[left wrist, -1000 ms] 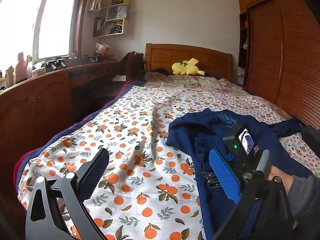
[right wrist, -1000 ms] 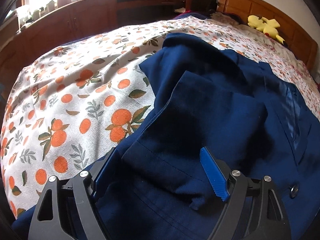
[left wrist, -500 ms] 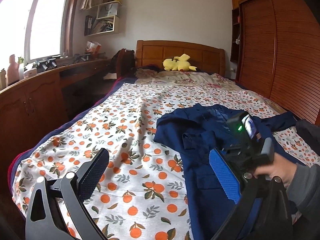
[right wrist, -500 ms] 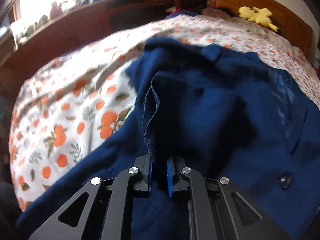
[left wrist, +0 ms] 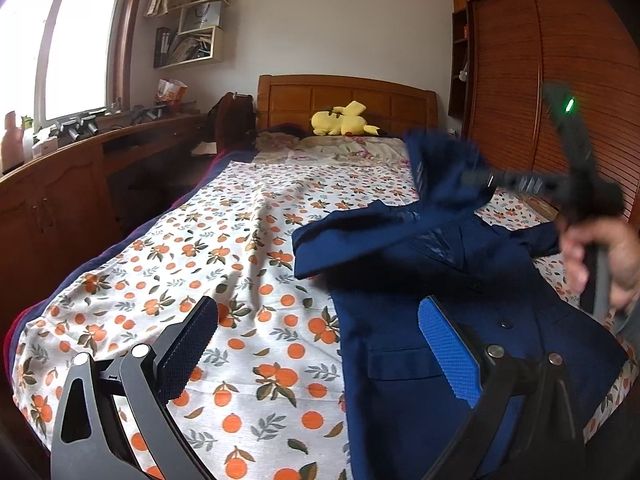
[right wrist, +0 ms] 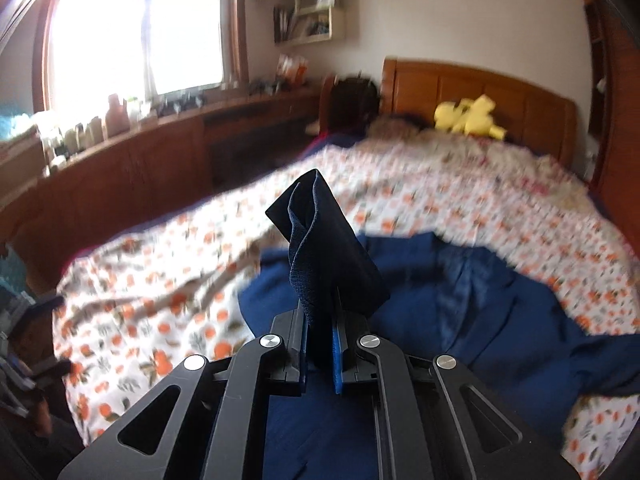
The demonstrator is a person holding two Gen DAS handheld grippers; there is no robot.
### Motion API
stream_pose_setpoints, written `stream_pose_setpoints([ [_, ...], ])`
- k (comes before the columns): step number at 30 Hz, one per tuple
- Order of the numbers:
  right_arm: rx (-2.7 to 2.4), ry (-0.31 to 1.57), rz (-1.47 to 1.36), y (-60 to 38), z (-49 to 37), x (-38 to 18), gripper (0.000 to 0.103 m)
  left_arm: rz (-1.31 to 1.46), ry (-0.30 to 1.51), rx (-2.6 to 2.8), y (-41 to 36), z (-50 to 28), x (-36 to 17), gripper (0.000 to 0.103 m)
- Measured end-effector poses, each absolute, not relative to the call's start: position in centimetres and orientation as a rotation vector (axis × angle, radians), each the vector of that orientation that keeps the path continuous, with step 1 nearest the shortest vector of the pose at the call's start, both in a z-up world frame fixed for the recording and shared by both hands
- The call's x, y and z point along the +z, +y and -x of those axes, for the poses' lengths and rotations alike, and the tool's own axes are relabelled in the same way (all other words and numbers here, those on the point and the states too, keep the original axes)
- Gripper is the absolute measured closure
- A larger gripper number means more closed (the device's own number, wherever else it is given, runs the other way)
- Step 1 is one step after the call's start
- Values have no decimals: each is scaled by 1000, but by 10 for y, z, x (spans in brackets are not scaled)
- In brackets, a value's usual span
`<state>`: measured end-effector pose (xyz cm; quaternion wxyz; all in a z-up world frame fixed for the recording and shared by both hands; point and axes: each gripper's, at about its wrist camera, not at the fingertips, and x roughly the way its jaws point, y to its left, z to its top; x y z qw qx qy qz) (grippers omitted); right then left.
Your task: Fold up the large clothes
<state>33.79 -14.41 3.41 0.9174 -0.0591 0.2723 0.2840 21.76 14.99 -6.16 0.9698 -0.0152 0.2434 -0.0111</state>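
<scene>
One raised right hand-held gripper [right wrist: 319, 350] pinches jacket [right wrist: 460, 300].

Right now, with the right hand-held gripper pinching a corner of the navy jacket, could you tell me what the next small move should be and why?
Probably carry the pinched flap across the navy jacket toward its far side. The right hand-held gripper is shut on the fabric, held clear of the bedspread, while the left hand-held gripper is open and holds nothing.
</scene>
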Motion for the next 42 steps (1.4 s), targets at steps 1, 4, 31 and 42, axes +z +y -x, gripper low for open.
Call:
stream_pose_setpoints([
  [1, 577, 531, 115, -152, -332, 46, 96, 29, 493, -25, 148, -218, -63, 2],
  [4, 553, 467, 97, -168, -319, 71, 96, 23, 500, -34, 143, -220, -65, 2],
  [31, 428, 697, 94, -272, -231, -54, 94, -25, 513, -128, 88, -233, -71, 2],
  [42, 451, 755, 157, -255, -206, -84, 50, -39, 520, -161, 66, -234, -75, 2],
])
